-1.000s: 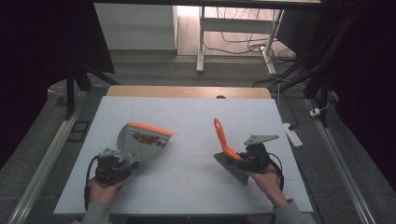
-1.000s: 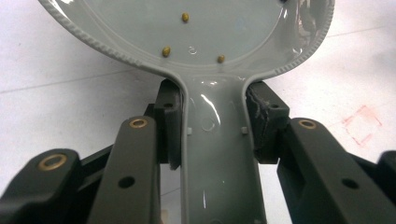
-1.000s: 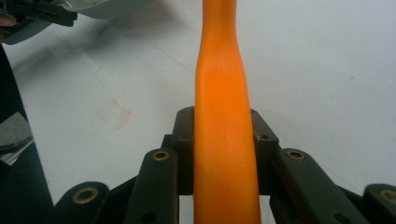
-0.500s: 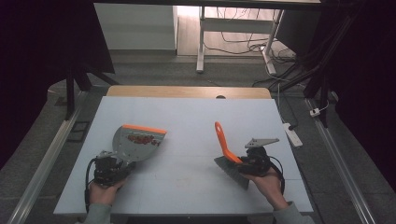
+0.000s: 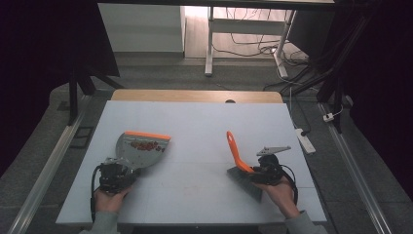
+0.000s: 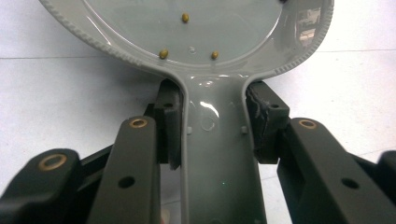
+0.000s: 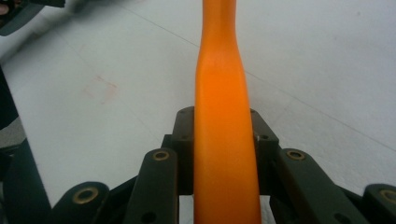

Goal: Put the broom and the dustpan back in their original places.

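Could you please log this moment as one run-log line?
left gripper: shut on dustpan handle | right gripper: shut on brush handle | dustpan: holds red bits | table: both tools over it

On the white table [image 5: 195, 122], the left gripper [image 5: 127, 171] clamps a grey plastic dustpan with an orange edge [image 5: 141, 146] holding red bits; the right gripper [image 5: 254, 170] grips an orange-handled grey brush [image 5: 235, 155].

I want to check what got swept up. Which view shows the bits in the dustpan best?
The high view: the whole dustpan lies open to it, with a red cluster of bits near its orange lip. The left gripper view shows the pan's rear and three yellowish grains. The right gripper view shows the brush's orange handle.
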Action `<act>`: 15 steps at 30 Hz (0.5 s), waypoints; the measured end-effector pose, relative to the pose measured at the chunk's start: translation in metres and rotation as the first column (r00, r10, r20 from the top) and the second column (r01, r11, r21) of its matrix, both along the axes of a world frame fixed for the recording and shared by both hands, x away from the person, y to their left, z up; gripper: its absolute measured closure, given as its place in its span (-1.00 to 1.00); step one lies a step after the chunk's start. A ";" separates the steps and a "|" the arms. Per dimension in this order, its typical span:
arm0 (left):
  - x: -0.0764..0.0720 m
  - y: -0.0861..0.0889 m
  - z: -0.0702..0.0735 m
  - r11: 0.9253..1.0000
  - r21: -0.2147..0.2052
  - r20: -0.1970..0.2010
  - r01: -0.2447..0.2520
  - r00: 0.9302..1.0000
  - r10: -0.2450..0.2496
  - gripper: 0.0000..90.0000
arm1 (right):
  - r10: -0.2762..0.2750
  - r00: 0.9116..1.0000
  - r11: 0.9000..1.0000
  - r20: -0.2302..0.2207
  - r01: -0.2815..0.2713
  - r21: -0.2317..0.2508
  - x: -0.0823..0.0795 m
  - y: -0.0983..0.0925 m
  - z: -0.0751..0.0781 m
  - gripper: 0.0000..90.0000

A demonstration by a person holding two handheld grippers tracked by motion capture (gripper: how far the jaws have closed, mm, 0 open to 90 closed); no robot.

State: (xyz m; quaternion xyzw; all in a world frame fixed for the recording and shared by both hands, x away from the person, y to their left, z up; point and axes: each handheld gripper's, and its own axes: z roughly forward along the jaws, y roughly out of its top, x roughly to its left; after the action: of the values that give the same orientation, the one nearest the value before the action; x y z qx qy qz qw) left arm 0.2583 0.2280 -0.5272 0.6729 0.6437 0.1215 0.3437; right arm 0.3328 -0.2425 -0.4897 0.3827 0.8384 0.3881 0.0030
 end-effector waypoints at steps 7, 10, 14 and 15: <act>0.004 0.000 -0.004 1.000 0.008 -0.016 0.007 1.000 -0.007 0.37 | -0.033 0.999 0.999 -0.028 0.034 0.011 0.008 -0.008 -0.006 0.56; 0.005 0.000 -0.005 1.000 0.009 -0.022 0.010 1.000 -0.009 0.37 | -0.043 0.999 0.999 -0.031 0.043 0.006 0.011 -0.011 -0.007 0.56; 0.005 0.000 -0.006 1.000 0.012 -0.023 0.009 1.000 -0.009 0.37 | -0.047 0.999 0.999 -0.019 0.047 -0.013 0.013 -0.012 -0.008 0.54; 0.005 0.000 -0.006 1.000 0.013 -0.024 0.009 1.000 -0.009 0.37 | -0.046 0.999 0.999 -0.016 0.046 -0.016 0.013 -0.012 -0.008 0.54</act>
State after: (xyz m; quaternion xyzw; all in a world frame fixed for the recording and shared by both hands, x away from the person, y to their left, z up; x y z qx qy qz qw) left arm 0.2634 0.2284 -0.5329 0.6794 0.6439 0.1162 0.3321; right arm 0.3460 -0.2545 -0.4975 0.4050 0.8324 0.3782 0.0083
